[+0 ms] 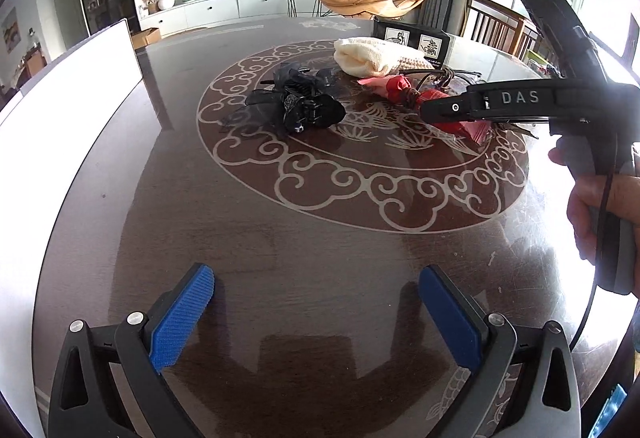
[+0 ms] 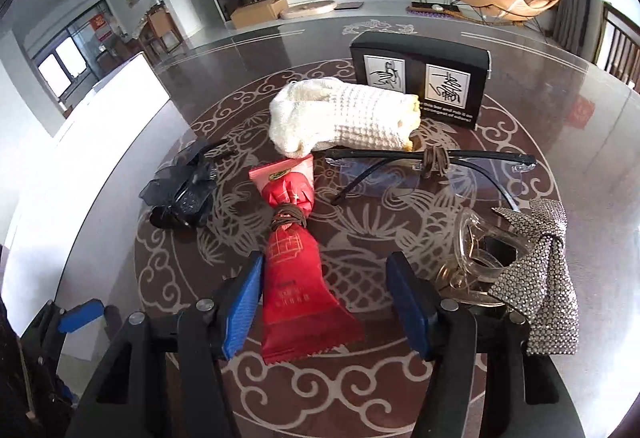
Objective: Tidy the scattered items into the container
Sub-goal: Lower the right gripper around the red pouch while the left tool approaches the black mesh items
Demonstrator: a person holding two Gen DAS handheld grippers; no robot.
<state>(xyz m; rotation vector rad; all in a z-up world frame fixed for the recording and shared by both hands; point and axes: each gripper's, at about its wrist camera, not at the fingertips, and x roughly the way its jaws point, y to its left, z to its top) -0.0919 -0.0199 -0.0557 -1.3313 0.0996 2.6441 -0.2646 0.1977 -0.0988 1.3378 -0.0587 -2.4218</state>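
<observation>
The right claw [image 2: 322,302] stood apart astride the red packet [image 2: 298,278], unclamped. Closing off-centre risked nudging the hair bow [image 2: 540,278] at three o'clock. The left claw [image 1: 316,318] gaped over bare worktop [image 1: 320,238].

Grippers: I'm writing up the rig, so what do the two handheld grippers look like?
Both are black, with ribbed blue pads on two fingers and silver pivot bolts. The left gripper shows this up close. From the side, the right gripper carries white "DAS" lettering, a green indicator light, a grey handle and a thin black cable.
</observation>
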